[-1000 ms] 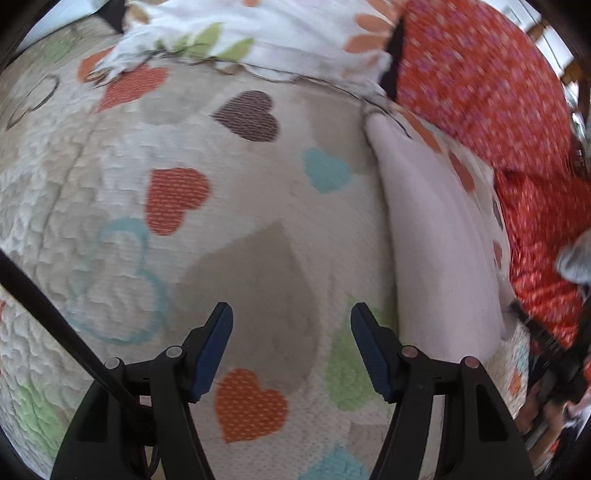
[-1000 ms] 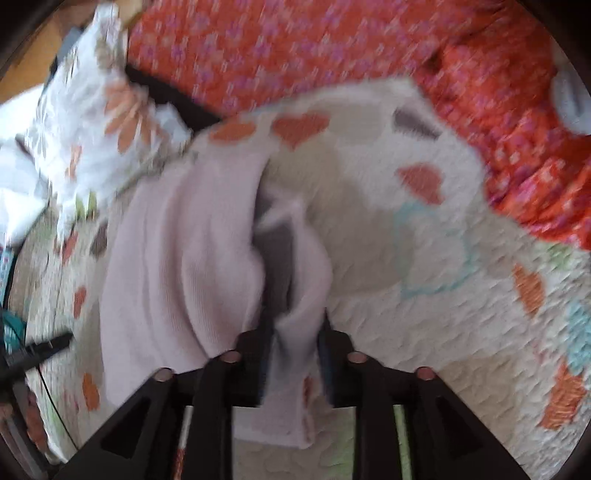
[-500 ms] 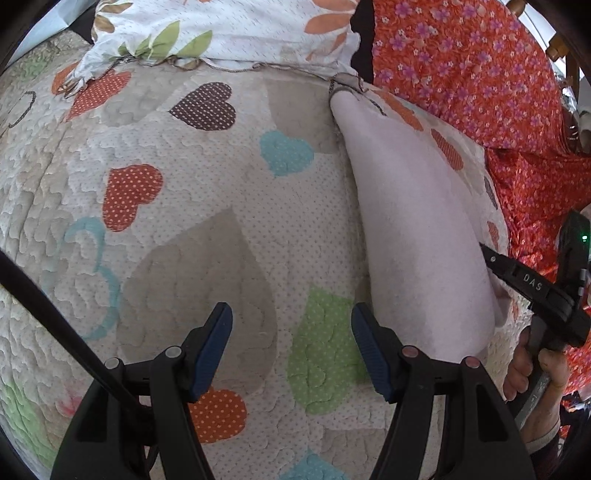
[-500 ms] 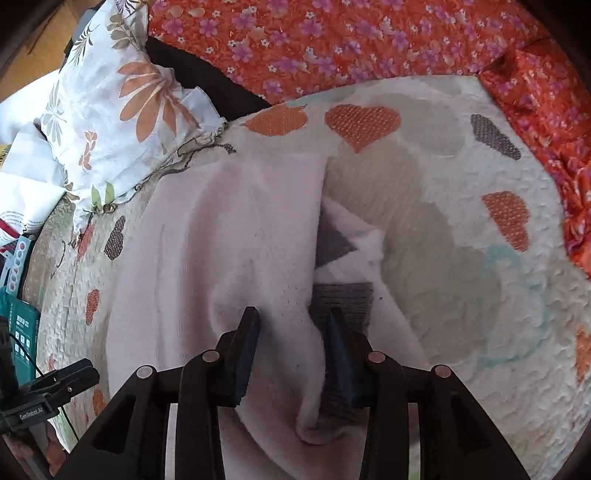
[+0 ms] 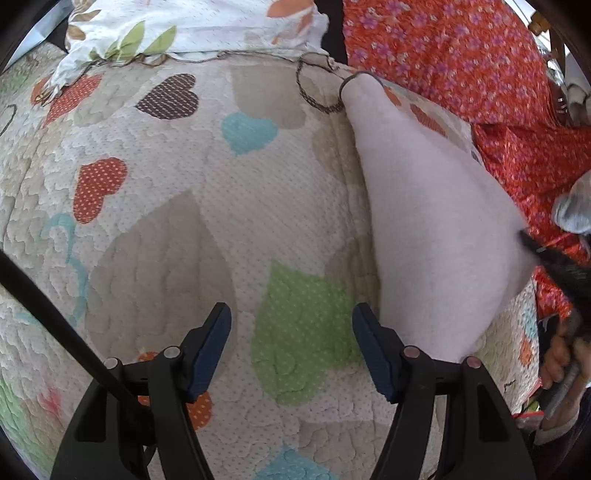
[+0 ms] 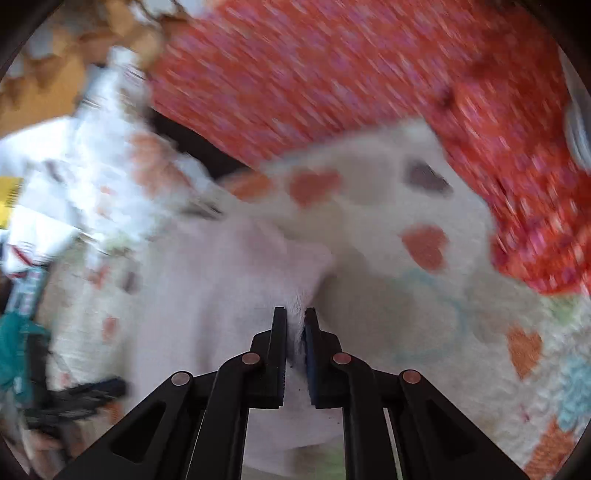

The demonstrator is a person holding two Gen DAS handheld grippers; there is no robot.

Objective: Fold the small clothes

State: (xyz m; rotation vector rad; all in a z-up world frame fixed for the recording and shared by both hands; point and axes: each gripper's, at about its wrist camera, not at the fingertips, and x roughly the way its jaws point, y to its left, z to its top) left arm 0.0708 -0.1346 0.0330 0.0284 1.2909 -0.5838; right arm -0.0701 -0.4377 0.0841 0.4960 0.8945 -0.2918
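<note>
Pale pink knit cloth, a small garment point(image 5: 436, 221), lies on a quilted bedspread point(image 5: 207, 192) printed with coloured hearts. In the left wrist view it stretches as a long, smooth band from about one o'clock, near a floral pillow point(image 5: 192, 22), down to about four o'clock beside the left claw's right-hand pad. Its long axis runs away from the camera, leaning slightly toward the right.

The left claw point(image 5: 291, 347) hangs wide and holds nothing; only a green heart patch on the bedspread shows between its pads. The garment's near end sits just beside it, toward three o'clock, close to the right-hand pad but seemingly apart from it.

The right claw point(image 6: 295, 321), seen in a very blurred right wrist view, is pinched nearly closed on a fold of the same pink cloth point(image 6: 221, 295), which bunches up between its pads. From here the garment spreads mostly toward nine and ten o'clock. An orange flowered cover point(image 6: 351, 74) fills the top of the view.

At the right edge of the left wrist view, around four o'clock, a hand point(image 5: 557, 354) holds a dark tool against the garment's far side, probably the right claw.

Judging by this, the right hand already has its edge, and the left claw would need to shift toward three o'clock to reach the near end.
</note>
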